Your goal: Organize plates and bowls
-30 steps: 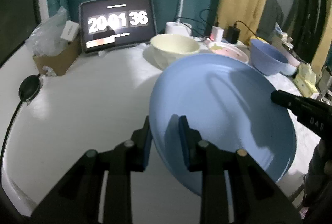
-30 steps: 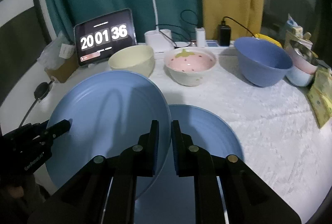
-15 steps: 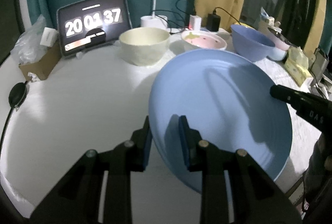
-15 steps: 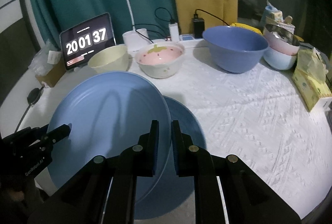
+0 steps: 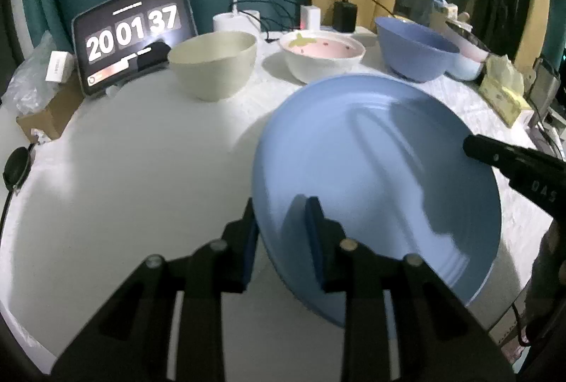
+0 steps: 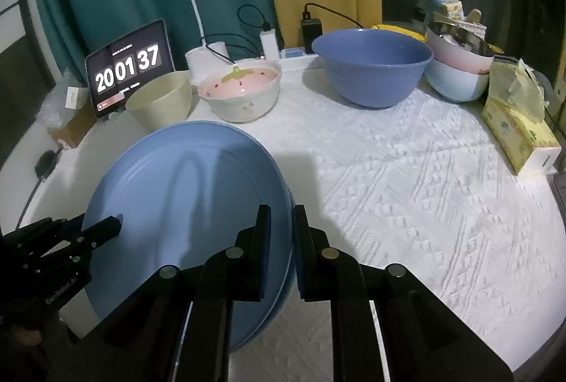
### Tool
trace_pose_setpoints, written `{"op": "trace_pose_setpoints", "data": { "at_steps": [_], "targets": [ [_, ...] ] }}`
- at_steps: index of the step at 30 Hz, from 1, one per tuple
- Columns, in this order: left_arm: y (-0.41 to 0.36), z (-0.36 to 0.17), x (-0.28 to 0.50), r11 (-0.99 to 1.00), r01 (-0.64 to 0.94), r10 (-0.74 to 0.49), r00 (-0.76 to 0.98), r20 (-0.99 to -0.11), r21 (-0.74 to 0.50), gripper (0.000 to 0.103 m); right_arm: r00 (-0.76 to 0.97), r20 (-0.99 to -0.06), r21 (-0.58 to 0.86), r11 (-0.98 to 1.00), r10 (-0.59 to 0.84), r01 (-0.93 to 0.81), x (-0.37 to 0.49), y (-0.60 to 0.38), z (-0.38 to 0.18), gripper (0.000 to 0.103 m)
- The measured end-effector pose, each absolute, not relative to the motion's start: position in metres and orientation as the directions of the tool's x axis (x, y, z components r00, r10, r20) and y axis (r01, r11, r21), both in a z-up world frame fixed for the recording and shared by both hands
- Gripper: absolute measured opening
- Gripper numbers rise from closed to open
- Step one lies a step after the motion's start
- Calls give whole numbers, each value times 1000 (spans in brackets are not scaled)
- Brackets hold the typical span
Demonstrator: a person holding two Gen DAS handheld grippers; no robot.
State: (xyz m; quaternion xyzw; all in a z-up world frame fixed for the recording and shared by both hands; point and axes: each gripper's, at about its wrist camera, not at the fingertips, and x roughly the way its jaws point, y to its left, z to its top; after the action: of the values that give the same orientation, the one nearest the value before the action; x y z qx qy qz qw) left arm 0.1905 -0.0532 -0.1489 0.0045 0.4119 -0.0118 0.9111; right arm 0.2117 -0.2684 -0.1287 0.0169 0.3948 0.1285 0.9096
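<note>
A large blue plate (image 5: 371, 169) (image 6: 184, 205) hangs tilted just above the white table. My left gripper (image 5: 281, 208) is shut on its near-left rim. My right gripper (image 6: 282, 210) is shut on the opposite rim, and one of its fingers (image 5: 495, 155) shows at the plate's right edge in the left wrist view. Directly beneath lies a second blue plate (image 6: 279, 306), with only a sliver of its right rim showing. At the back stand a cream bowl (image 6: 162, 99), a pink strawberry bowl (image 6: 244, 92) and a big blue bowl (image 6: 371, 63).
A pink bowl stacked in a pale blue bowl (image 6: 460, 67) stands at the back right, beside a yellow tissue pack (image 6: 516, 131). A tablet clock (image 5: 134, 32), a lamp base (image 6: 205, 58), chargers and cables line the back edge. A cardboard box (image 5: 49, 113) sits at the left.
Both grippers have carried the blue plate to the right and slightly down. It now covers nearly all of the second plate, which showed widely a second ago.
</note>
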Motion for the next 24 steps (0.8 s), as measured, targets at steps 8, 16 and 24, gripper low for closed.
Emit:
{"op": "trace_pose_setpoints", "data": {
  "at_steps": [8, 16, 24],
  "targets": [
    [-61, -156, 194, 998, 28, 25, 643, -765, 55, 30, 645, -724, 127, 967, 243, -222, 213, -271, -137, 14],
    [-55, -158, 193, 999, 14, 28, 626, -780, 47, 46, 639, -732, 124, 968, 237, -217, 213, -270, -141, 14],
    [-32, -156, 193, 997, -64, 14, 639, -769, -35, 47, 629, -744, 125, 972, 226, -201, 212, -275, -144, 24]
  ]
}}
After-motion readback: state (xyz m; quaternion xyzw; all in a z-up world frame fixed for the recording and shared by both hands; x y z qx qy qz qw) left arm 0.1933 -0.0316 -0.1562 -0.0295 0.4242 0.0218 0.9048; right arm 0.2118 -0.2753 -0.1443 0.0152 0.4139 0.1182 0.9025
